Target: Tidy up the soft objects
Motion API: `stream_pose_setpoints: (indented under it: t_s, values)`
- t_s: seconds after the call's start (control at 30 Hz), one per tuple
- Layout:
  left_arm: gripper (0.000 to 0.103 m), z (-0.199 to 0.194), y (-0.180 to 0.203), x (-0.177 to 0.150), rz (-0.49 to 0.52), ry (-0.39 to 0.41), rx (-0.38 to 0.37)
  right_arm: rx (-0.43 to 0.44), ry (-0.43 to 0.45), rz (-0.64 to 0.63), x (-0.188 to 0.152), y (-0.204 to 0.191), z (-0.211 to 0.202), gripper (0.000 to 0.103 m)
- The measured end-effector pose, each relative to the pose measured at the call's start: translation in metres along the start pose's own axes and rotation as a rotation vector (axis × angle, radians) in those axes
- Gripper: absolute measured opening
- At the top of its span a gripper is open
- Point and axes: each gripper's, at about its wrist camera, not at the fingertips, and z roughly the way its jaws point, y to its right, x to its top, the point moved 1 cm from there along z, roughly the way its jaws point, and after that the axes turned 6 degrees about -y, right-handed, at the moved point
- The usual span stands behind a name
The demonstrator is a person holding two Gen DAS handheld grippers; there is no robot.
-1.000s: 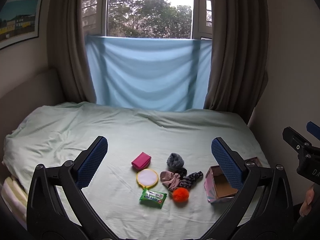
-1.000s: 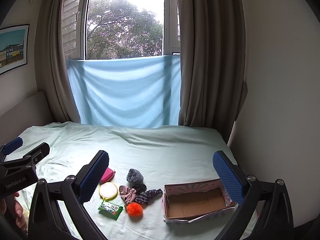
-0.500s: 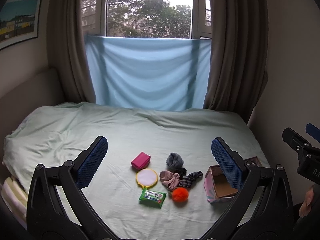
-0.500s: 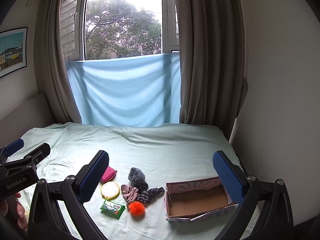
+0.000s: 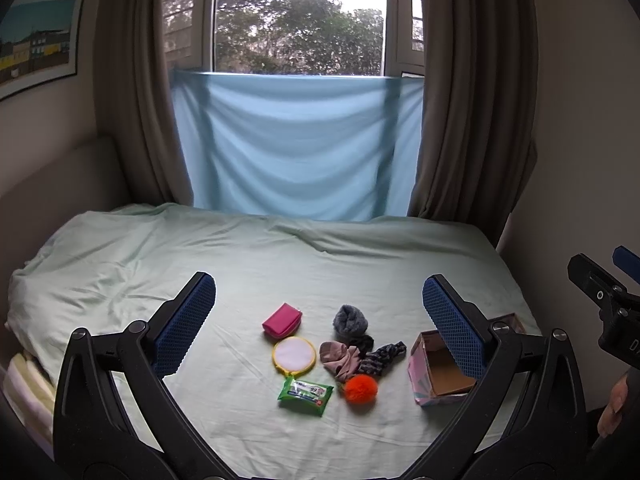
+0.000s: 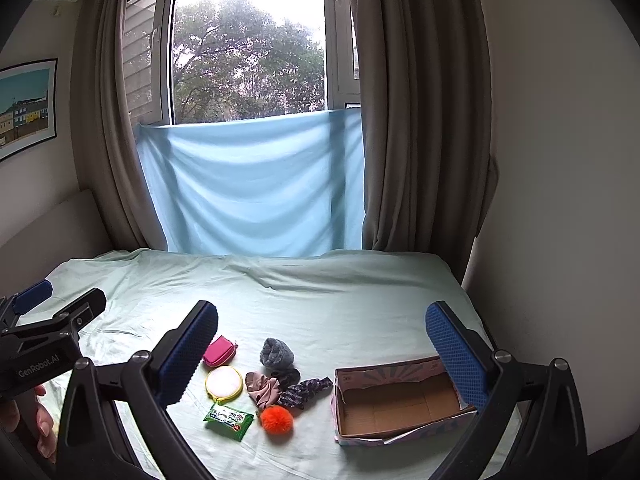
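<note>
On the pale green bed [image 5: 280, 264], both tongs — left [image 5: 320, 316], right [image 6: 322, 338] — gape empty above socks [image 6: 276, 354] beside the box [image 6: 400, 404].

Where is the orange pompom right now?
On the bed, the orange pompom lies between the green wipes packet and the cardboard box, below the socks.

A grey sock [image 6: 276, 353], pink cloth [image 6: 262, 388], dark scrunchie [image 6: 306, 390] and orange pompom [image 6: 277, 419] lie bunched beside the open, empty box [image 6: 400, 402].
</note>
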Motion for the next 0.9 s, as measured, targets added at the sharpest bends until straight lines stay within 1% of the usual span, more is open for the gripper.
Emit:
stream_pose_setpoints:
  t_s: [0.47,0.6,0.67,0.73,0.8,0.9]
  values:
    - [0.103,0.001,0.003,0.001,-0.001,-0.010,0.005,0.016,0.005,-0.006,-0.002,0.002,0.003,0.103]
    - [0.103,0.005,0.001,0.001,-0.020,-0.018,0.008,0.033,-0.017,-0.019,-0.001,0.001,0.008,0.103]
    - [0.103,0.007,-0.001,-0.001,-0.027,-0.018,0.028,0.053,-0.043,-0.030,-0.003,0.001,0.016,0.103]
    - [0.103,0.012,-0.005,-0.008,-0.034,-0.013,0.046,0.079,-0.073,-0.046,-0.007,-0.002,0.027,0.103]
    - [0.103,0.023,-0.011,-0.020,-0.031,-0.016,0.055,0.091,-0.086,-0.064,-0.015,-0.006,0.039,0.103]
    - [0.103,0.048,-0.023,-0.044,-0.013,-0.069,0.026,0.095,-0.110,-0.080,-0.033,-0.018,0.062,0.103]
